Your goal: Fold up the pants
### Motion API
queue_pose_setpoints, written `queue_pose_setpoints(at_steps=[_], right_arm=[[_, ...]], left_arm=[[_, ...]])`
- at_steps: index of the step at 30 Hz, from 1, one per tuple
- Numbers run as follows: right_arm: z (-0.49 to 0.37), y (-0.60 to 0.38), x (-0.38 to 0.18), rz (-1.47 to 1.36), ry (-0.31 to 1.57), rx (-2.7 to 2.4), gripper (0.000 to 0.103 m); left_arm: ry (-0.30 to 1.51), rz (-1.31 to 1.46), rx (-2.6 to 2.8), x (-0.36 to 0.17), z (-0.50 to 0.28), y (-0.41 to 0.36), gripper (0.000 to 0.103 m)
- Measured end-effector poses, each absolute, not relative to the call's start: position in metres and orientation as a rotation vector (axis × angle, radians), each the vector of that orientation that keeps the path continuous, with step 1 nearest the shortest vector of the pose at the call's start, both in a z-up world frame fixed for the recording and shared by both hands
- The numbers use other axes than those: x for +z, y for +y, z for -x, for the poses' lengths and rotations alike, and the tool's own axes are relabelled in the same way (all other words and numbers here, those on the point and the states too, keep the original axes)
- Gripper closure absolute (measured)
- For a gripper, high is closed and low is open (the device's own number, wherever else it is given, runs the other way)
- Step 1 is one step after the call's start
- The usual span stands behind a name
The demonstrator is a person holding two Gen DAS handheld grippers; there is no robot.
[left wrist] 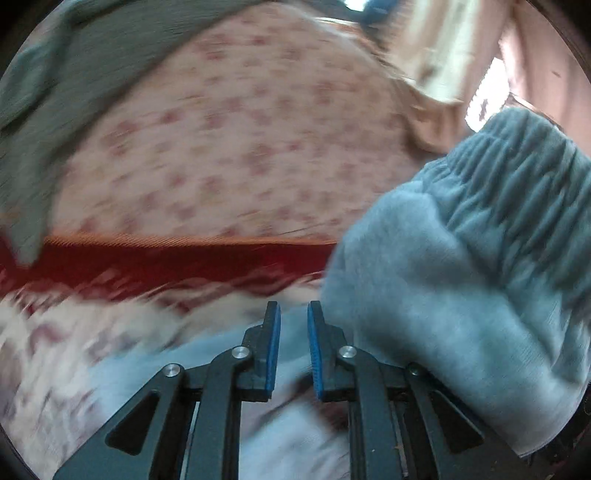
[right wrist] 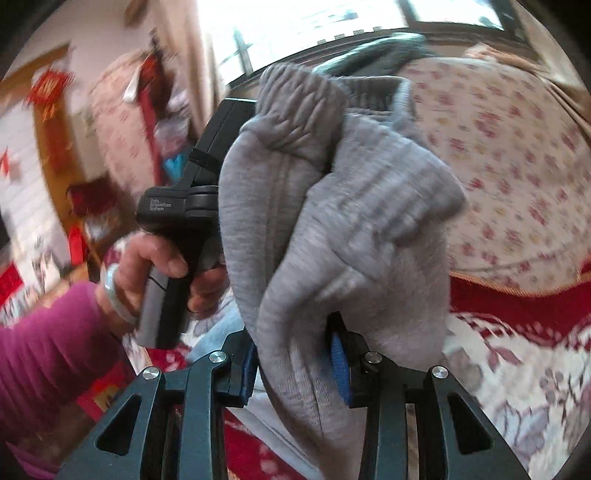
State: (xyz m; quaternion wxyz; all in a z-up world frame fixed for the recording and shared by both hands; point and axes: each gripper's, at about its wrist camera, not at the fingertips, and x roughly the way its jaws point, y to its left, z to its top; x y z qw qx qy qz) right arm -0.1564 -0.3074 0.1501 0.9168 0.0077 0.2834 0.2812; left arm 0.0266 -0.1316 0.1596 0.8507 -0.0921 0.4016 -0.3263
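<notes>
Grey fleece pants [right wrist: 332,229] with a ribbed elastic waistband hang bunched in the air above a bed, clamped between the blue pads of the right gripper [right wrist: 295,365]. Beside them, the left gripper [left wrist: 294,347] has its jaws closed with nothing between them. Below lies a pink flowered bedspread [left wrist: 229,147] and a red patterned blanket [right wrist: 517,306].

Floral pink bedspread [left wrist: 236,140] far; red patterned blanket [right wrist: 517,354] near; olive cloth [left wrist: 55,92] far left; bright window [right wrist: 314,22] beyond.
</notes>
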Motion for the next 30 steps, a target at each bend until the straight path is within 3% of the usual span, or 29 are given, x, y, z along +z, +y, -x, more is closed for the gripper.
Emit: queue_pose_setpoints(at_steps=[3, 8, 9, 11, 12, 15, 17, 18, 22, 30], right_arm=[[0.156, -0.265, 0.128, 0.081, 0.619, 0.62, 0.066], [0.154, -0.213, 0.086, 0.245, 0.655, 0.612, 0.061], [0.157, -0.205, 0.078, 0.27, 0.658, 0.608, 0.058], [0.163, -0.199, 0.075, 0.254, 0.668, 0.671, 0.031], [0.166, -0.196, 0.08, 0.227, 0.671, 0.727, 0.027], [0.181, -0.191, 0.087, 0.226, 0.656, 0.811, 0.021], [0.185, -0.201, 0.092, 0.213, 0.655, 0.812, 0.021], [0.185, -0.21, 0.094, 0.185, 0.665, 0.81, 0.021], [0.179, -0.268, 0.108, -0.063, 0.707, 0.767, 0.021], [0.147, -0.344, 0.108, -0.168, 0.762, 0.428, 0.021]], left_arm=[[0.891, 0.201, -0.524, 0.129, -0.018, -0.07, 0.089], [0.936, 0.314, -0.324, 0.088, 0.001, 0.016, 0.061], [0.933, 0.349, -0.298, 0.084, 0.005, 0.031, 0.06], [0.913, 0.398, -0.267, 0.083, 0.015, 0.051, 0.06], [0.893, 0.409, -0.266, 0.088, 0.022, 0.057, 0.06], [0.85, 0.382, -0.283, 0.109, 0.033, 0.046, 0.058], [0.816, 0.347, -0.32, 0.125, 0.041, 0.031, 0.046], [0.798, 0.327, -0.355, 0.136, 0.047, 0.018, 0.045], [0.757, 0.243, -0.436, 0.163, 0.066, -0.024, 0.04], [0.749, 0.147, -0.5, 0.173, 0.082, -0.103, 0.037]])
